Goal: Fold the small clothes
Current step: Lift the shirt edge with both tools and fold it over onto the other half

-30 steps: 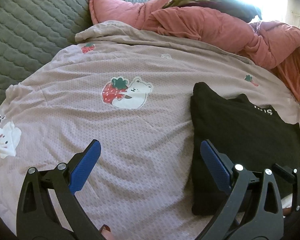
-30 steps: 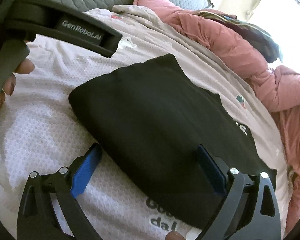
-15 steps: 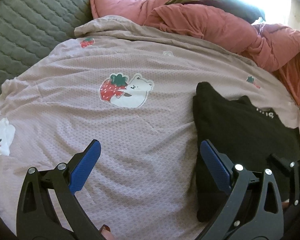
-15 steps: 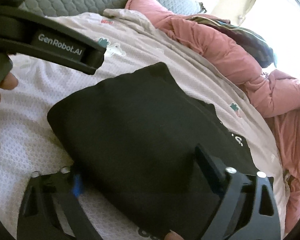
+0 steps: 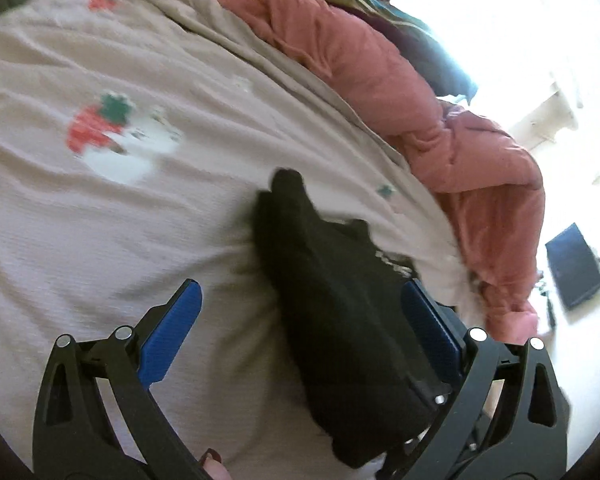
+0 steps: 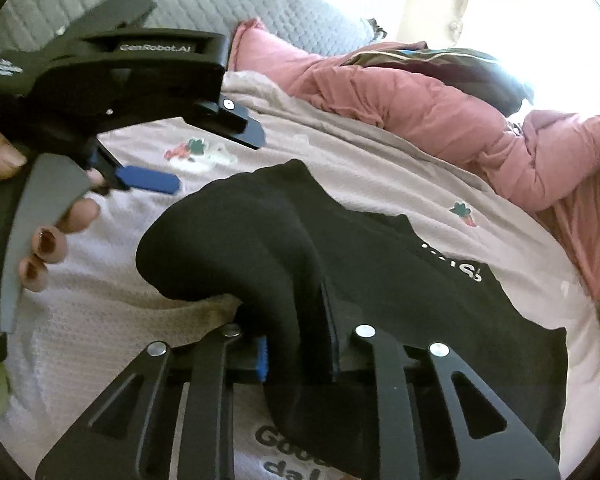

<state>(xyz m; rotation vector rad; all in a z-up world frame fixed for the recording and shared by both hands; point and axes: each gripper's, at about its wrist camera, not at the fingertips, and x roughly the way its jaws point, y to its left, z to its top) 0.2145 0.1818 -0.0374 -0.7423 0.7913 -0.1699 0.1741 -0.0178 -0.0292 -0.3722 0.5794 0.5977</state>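
The right gripper (image 6: 296,328), lower centre, is closing on the near edge of the black garment (image 6: 380,280), which runs up-right across the bedspread (image 6: 340,168). The left gripper (image 6: 216,152), upper left, stands spread and empty, farther off.

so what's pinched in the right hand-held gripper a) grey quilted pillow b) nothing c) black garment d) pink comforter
c, in the right wrist view the right hand-held gripper is closing its jaws on a raised fold of the black garment, lifted off the bedsheet.
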